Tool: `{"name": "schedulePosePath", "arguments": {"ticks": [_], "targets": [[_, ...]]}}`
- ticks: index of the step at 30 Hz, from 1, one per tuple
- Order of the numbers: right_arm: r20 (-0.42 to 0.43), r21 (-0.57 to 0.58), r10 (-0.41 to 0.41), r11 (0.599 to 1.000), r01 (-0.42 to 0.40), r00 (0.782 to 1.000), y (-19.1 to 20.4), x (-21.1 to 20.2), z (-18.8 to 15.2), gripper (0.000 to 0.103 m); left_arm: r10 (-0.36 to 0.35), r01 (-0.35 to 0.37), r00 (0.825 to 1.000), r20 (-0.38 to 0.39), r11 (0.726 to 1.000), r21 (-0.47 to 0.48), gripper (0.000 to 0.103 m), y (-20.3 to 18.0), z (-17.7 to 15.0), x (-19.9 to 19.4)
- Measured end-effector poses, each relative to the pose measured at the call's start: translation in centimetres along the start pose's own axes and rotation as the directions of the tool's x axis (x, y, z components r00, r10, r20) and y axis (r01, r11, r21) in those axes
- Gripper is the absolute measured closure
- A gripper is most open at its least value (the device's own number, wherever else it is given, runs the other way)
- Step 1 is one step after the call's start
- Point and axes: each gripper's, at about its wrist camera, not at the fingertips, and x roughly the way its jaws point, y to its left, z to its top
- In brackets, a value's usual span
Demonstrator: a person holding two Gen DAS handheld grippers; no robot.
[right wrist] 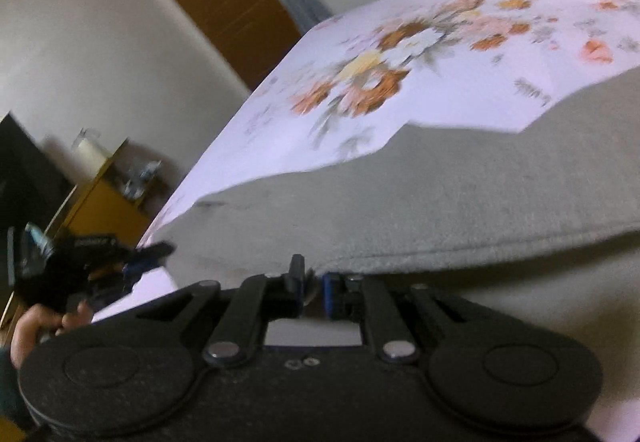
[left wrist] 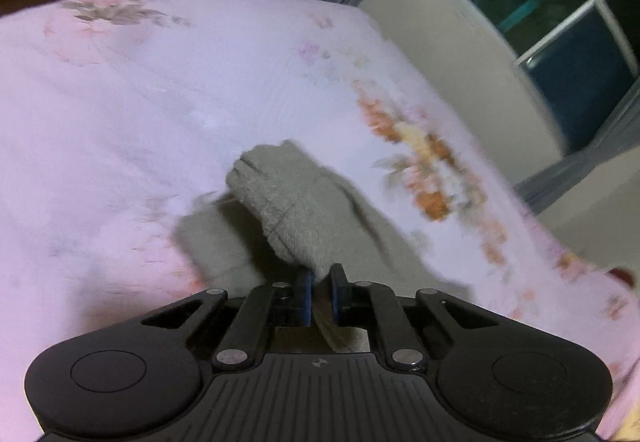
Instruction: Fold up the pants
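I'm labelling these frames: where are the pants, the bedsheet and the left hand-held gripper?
pants (right wrist: pixel 460 202): right wrist view, broad grey panel.
bedsheet (left wrist: pixel 160 90): left wrist view, bare pink area.
left hand-held gripper (left wrist: pixel 320 292): left wrist view, between fingertips, pinching grey cloth.

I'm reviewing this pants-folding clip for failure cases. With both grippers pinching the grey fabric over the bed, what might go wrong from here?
1. The left gripper clamps only the narrow cuff end of the grey pants; a tug might pull it free.
2. The right gripper pinches just the thin edge of the pants, so the wide lifted panel could slip out or sag unevenly.
3. Both views are motion-blurred, suggesting fast movement; dragging cloth may wrinkle the floral bedsheet or misalign the fold.
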Motion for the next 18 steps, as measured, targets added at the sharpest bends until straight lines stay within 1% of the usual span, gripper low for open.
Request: {"name": "schedulePosePath", "arguments": {"ticks": [2,4,6,8,10,11,13,14,16,18], "targets": [[-0.041,-0.015,-0.031,0.999,0.031,0.999,-0.1,1.4,-1.1,0.094,0.03,-0.031,0.999,-0.027,0.999,-0.034,0.094,1.8,-0.8,0.8],[-0.066,-0.008,-0.061,0.998,0.06,0.996,-0.6,2.6,-2.0,0.094,0.058,-0.06,0.997,-0.043,0.998,-0.029,0.094,2.9,-1.7,2.0],[-0.083,-0.039,-0.103,0.994,0.1,0.991,-0.9,3.7,-2.5,0.092,0.079,-0.08,0.996,-0.045,0.997,-0.008,0.094,2.9,-2.5,2.8],[-0.089,-0.032,-0.101,0.995,0.098,0.991,-0.5,3.4,-2.5,0.087,0.104,-0.104,0.994,-0.043,0.995,0.001,0.094,2.2,-2.6,2.8],[-0.076,-0.05,-0.102,0.994,0.099,0.992,-0.2,2.1,-2.1,0.075,0.116,-0.116,0.993,-0.027,0.993,0.015,0.091,1.2,-2.4,1.7],[-0.066,-0.041,-0.098,0.995,0.096,0.993,-0.4,1.2,-2.0,0.072,0.119,-0.118,0.993,-0.012,0.992,0.034,0.09,0.7,-2.5,1.1],[-0.052,-0.01,-0.103,0.995,0.103,0.993,-1.5,-0.6,-1.8,0.054,0.113,-0.115,0.993,0.025,0.989,0.092,0.09,-0.6,-3.0,-0.6],[-0.045,0.005,-0.11,0.994,0.11,0.993,-2.3,-1.6,-1.9,0.052,0.1,-0.103,0.994,0.035,0.988,0.117,0.09,-1.2,-3.4,-1.3],[-0.033,0.043,-0.136,0.99,0.137,0.99,-4.1,-3.3,-2.1,0.051,0.075,-0.079,0.997,0.032,0.986,0.148,0.09,-2.9,-4.2,-1.7],[-0.012,0.095,-0.174,0.98,0.175,0.985,-6.4,-5.3,-2.3,0.051,0.045,-0.044,0.999,-0.002,0.983,0.179,0.09,-4.2,-5.1,-1.7]]}}
